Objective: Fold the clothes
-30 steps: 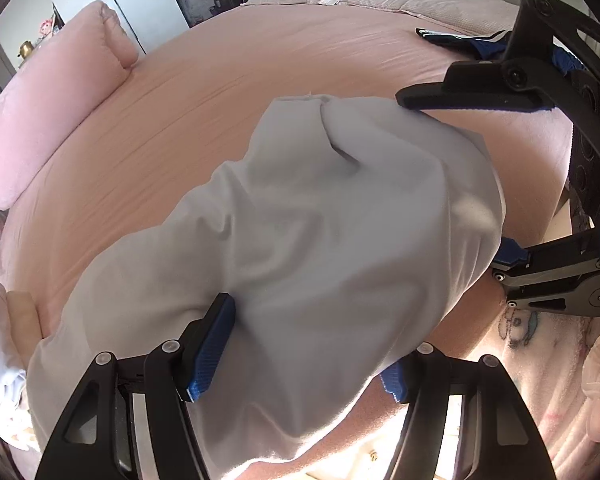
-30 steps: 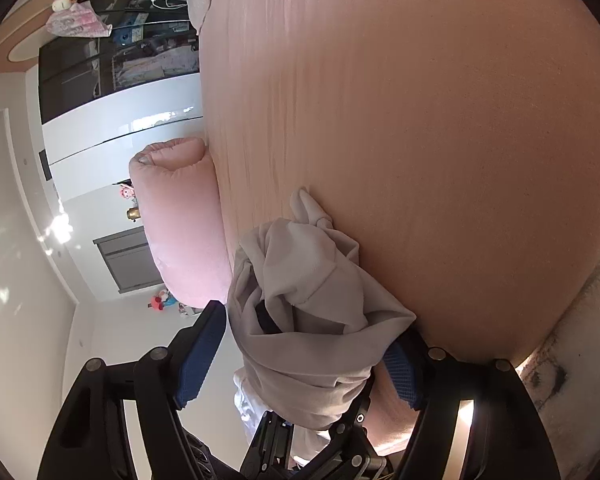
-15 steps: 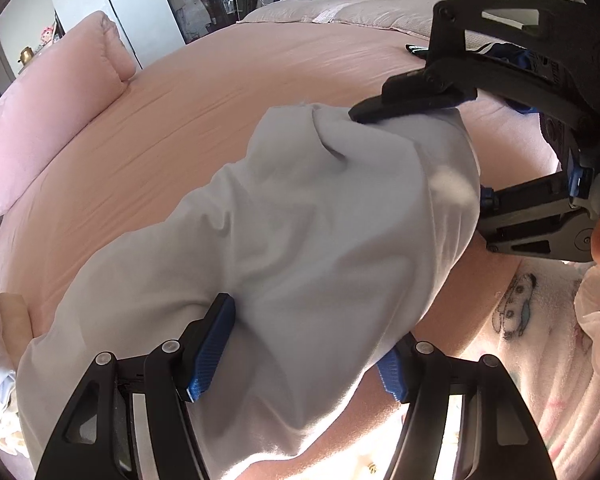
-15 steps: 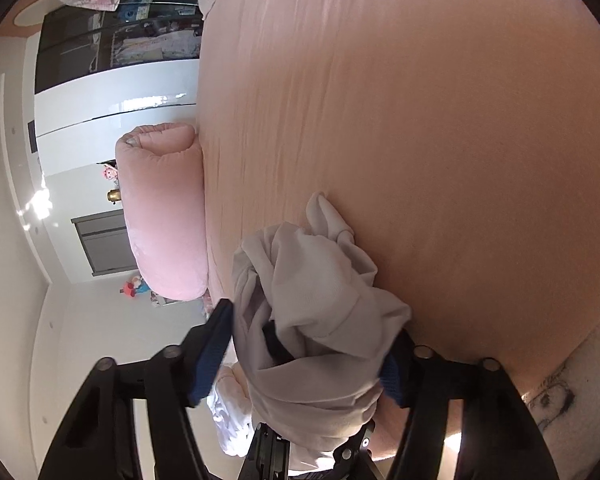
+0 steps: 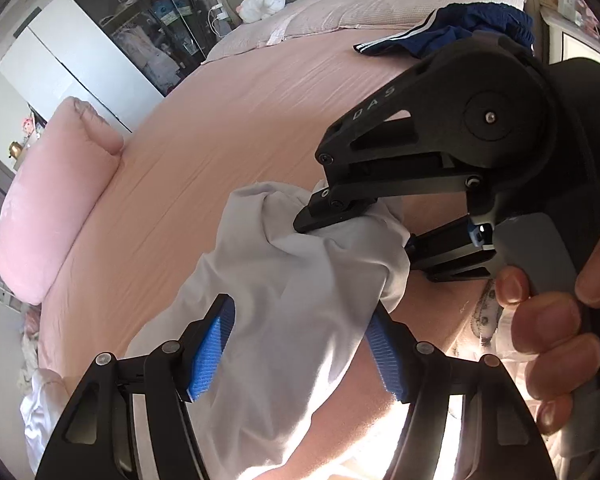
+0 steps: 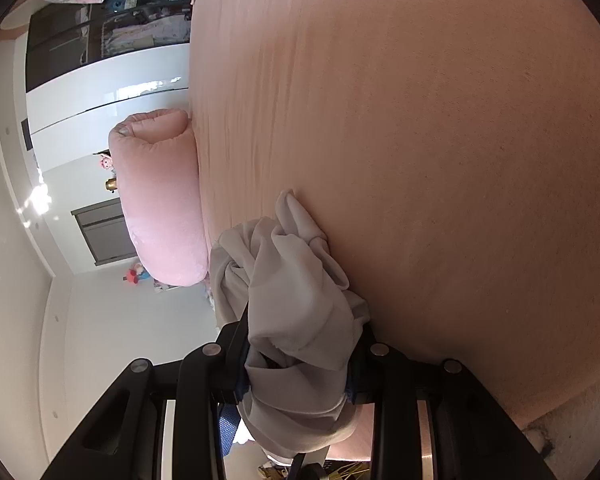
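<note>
A pale grey garment (image 5: pixel 300 280) stretches over the pink bed (image 5: pixel 220 140) between my two grippers. It runs through my left gripper (image 5: pixel 300 350), whose blue pads (image 5: pixel 212 344) stand apart with the cloth draped loosely between them. In the left wrist view my right gripper (image 5: pixel 356 236) clamps the garment's bunched far end, and a hand (image 5: pixel 548 320) holds its handle. In the right wrist view the garment (image 6: pixel 296 300) is wadded between the jaws of my right gripper (image 6: pixel 296 376). The jaws are closing and the cloth hides most of the pads.
A pink bolster pillow (image 5: pixel 52 208) lies along the bed's left edge. A navy garment with white stripes (image 5: pixel 460 28) sits near the pillows at the head. White cloth (image 5: pixel 36 412) is heaped at the lower left. The bed sheet (image 6: pixel 420 160) spreads wide beyond the right gripper.
My right gripper has come in from the right and narrowed its jaws on the garment's bunched end. The left gripper has rolled and shifted, with the cloth still draped through it.
</note>
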Action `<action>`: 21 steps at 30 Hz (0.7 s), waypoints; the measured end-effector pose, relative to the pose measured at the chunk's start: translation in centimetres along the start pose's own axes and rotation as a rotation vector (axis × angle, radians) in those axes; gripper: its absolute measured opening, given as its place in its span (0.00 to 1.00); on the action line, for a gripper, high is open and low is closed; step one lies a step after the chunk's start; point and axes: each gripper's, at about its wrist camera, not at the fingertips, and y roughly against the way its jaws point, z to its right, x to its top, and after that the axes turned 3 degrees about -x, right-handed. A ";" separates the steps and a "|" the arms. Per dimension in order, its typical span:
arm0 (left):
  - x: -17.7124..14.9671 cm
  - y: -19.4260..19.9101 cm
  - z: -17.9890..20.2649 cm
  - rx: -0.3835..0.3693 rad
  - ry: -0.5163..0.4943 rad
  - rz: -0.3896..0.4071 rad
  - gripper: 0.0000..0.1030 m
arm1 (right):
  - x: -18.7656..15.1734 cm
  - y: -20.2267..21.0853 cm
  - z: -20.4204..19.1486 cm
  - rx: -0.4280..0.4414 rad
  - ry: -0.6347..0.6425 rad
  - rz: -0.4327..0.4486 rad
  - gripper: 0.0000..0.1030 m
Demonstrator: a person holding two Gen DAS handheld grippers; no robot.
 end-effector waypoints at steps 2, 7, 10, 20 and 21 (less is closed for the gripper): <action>0.4 -1.0 -0.1 -0.023 0.006 -0.030 0.62 | 0.1 0.0 0.5 0.025 -0.027 -0.007 0.30; 0.8 -1.9 -0.1 -0.022 0.003 -0.053 0.62 | 0.1 0.1 1.1 0.055 -0.064 -0.009 0.30; 1.7 -3.3 -0.9 -0.012 0.005 -0.068 0.62 | 0.0 0.1 1.1 0.051 -0.063 -0.006 0.30; 1.2 -3.5 -1.5 -0.065 0.118 -0.065 0.59 | 0.0 -0.1 0.7 0.018 -0.043 -0.030 0.27; 1.2 -3.5 -1.8 -0.082 0.140 -0.059 0.57 | 0.0 0.0 0.5 0.007 -0.031 -0.034 0.26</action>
